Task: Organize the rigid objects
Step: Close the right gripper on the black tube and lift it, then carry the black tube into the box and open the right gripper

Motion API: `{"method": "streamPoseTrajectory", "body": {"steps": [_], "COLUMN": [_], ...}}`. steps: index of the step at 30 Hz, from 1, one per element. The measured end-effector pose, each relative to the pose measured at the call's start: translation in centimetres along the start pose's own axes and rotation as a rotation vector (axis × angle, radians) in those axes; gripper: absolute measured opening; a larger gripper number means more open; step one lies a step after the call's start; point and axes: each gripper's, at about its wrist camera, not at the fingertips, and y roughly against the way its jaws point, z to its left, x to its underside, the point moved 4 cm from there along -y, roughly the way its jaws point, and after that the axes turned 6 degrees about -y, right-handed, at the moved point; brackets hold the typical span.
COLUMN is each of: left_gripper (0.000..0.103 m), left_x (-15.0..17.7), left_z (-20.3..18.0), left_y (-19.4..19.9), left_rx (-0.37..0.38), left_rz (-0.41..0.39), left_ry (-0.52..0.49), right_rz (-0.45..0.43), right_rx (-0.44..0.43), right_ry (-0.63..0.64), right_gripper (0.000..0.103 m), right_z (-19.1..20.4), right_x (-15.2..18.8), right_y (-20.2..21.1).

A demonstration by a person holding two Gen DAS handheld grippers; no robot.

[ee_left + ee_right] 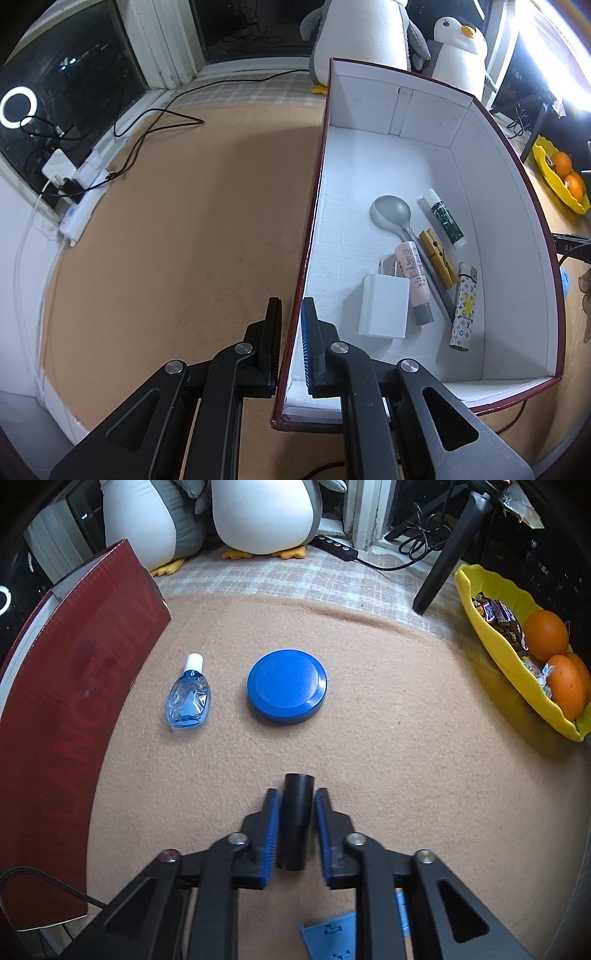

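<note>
Six items already sit in the box (pixel 436 110), left gripper (pixel 292 325) pinching its near wall, right gripper (pixel 295 812) jaws closing around a black tube (pixel 295 812), leaving the dropper bottle (pixel 187 696) and blue tin (pixel 287 686) farther back on the table (pixel 406 738).

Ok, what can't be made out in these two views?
- Black cylinder, right wrist view: its lower end is hidden between the right gripper fingers; what it is stays unclear.
- Box, left wrist view: near left corner hidden behind the left gripper, clamped on the wall.
- Pink tube label: too small to read.
- Box lettering, right wrist view: cut off by the edge.
</note>
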Motion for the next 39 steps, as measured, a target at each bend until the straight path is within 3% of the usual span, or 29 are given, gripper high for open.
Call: {"method": "streamPoseTrajectory", "body": {"steps": [11,19,39], "left_gripper": [0.009,0.009,0.009], "left_x": [-0.2,-0.1,-0.2], "left_z": [-0.2,-0.1,0.3], "left_y": [0.0,-0.1,0.2], "left_rx": [0.010,0.032,0.095], "left_rz": [-0.006,-0.017,-0.052], "left_ry": [0.003,0.009,0.001], "right_rz": [-0.044,-0.117,-0.292], "right_rx": [0.004,-0.021,-0.178], "right_ry": [-0.012,-0.015,0.154], "right_gripper": [0.015,0.015,0.015], "right_z": [0.0,1.2,13.3], "right_x": [0.1,-0.1,2.1], "right_y": [1.0,4.4,14.6]}}
